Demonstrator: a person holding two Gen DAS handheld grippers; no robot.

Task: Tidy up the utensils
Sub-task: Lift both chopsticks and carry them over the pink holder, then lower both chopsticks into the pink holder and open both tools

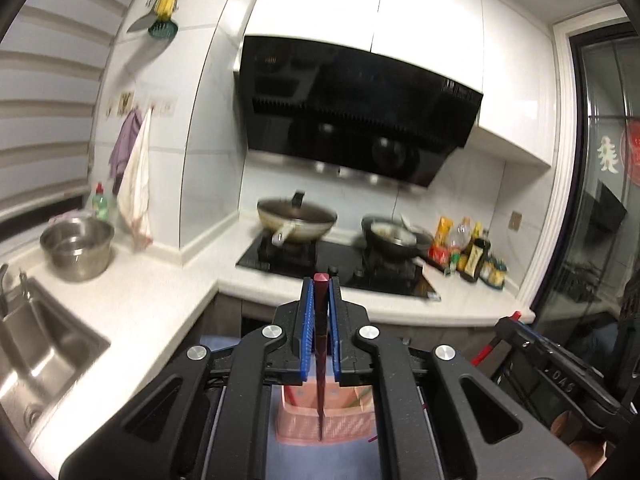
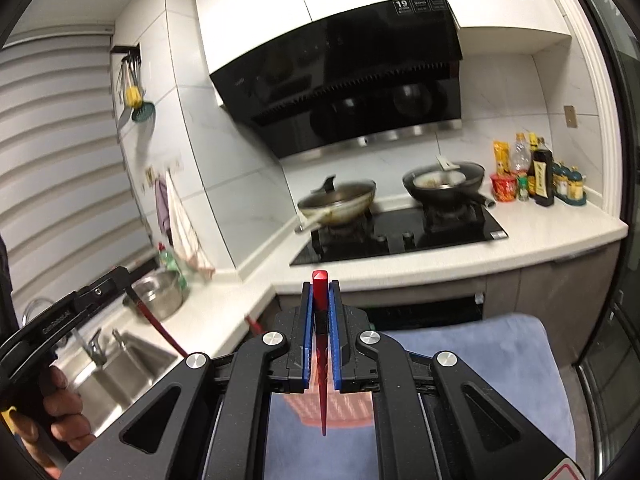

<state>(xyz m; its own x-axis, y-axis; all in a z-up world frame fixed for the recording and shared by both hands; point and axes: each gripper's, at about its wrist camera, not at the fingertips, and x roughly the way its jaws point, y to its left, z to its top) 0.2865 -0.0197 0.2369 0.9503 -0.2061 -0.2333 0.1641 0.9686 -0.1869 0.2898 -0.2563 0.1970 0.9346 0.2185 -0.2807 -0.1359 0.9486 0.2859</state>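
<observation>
My left gripper (image 1: 321, 286) is shut on a dark red chopstick (image 1: 320, 344) that stands upright between its blue pads, thick end up. Its thin end hangs over a pink woven basket (image 1: 326, 426) on a blue cloth (image 1: 352, 456) below. My right gripper (image 2: 320, 286) is shut on a bright red chopstick (image 2: 321, 344), also upright, with its point above the same pink basket (image 2: 340, 412). In the right wrist view the left gripper (image 2: 132, 292) shows at the left with its chopstick (image 2: 160, 330) angled down, held by a hand (image 2: 60, 404).
A white L-shaped counter (image 1: 160, 300) carries a steel sink (image 1: 36, 356), a steel pot (image 1: 78, 248), a black hob (image 1: 340, 268) with two pans (image 1: 298, 220), and bottles (image 1: 476, 256) at the right. A range hood (image 1: 360, 120) hangs above. A glass door (image 1: 600, 200) stands at the right.
</observation>
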